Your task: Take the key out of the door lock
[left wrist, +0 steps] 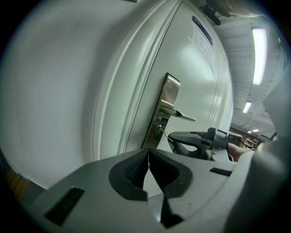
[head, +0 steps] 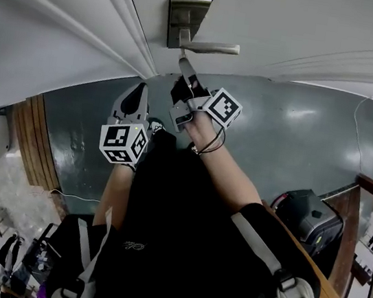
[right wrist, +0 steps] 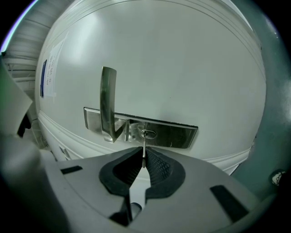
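A steel lock plate (head: pixel 186 13) with a lever handle (head: pixel 212 47) sits on the white door. In the right gripper view the thin key (right wrist: pixel 144 148) sticks out of the keyhole (right wrist: pixel 147 133) in the plate (right wrist: pixel 177 135), beside the handle (right wrist: pixel 108 100). My right gripper (right wrist: pixel 144 160) is shut on the key's outer end, its pads pinching it edge-on. From the head view the right gripper (head: pixel 184 68) points up at the plate. My left gripper (head: pixel 137 96) hangs back, lower left of the lock, shut on nothing (left wrist: pixel 148 166). It sees the plate (left wrist: pixel 166 104) and the right gripper (left wrist: pixel 177 136) at the key.
The door frame mouldings (head: pixel 122 24) run left of the lock. Below lies a green floor (head: pixel 298 147) with a black bag (head: pixel 308 218) on it. A wooden railing (head: pixel 366 199) stands at the right and wooden steps (head: pixel 34 143) at the left.
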Demonstrator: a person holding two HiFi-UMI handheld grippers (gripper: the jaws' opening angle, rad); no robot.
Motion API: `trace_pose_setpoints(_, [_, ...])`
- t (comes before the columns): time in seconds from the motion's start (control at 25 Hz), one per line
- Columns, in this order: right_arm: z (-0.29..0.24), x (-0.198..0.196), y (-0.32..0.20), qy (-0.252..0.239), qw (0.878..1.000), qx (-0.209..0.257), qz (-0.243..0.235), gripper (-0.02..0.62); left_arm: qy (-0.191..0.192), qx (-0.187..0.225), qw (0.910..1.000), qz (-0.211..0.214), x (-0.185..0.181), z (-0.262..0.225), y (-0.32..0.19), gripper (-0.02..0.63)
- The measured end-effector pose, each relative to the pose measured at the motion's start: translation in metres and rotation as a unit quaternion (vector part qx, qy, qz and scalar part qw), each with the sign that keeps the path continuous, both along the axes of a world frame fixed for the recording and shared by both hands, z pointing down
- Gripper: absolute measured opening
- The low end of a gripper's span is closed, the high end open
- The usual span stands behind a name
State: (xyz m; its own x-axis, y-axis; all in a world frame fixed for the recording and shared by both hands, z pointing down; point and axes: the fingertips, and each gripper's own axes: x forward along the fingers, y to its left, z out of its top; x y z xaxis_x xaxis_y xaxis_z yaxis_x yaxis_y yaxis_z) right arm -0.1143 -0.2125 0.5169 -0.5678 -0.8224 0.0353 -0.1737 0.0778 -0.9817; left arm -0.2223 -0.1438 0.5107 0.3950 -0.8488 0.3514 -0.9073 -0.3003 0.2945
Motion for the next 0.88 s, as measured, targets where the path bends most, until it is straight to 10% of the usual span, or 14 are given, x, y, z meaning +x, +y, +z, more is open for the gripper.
trace_pose_setpoints(0.88, [-0.001,0.031,0.079,0.034,0.998,0.022,-0.057,0.031,-0.006,-0.004,0.9999,-0.009,0.046,0.004,0.053,0.023])
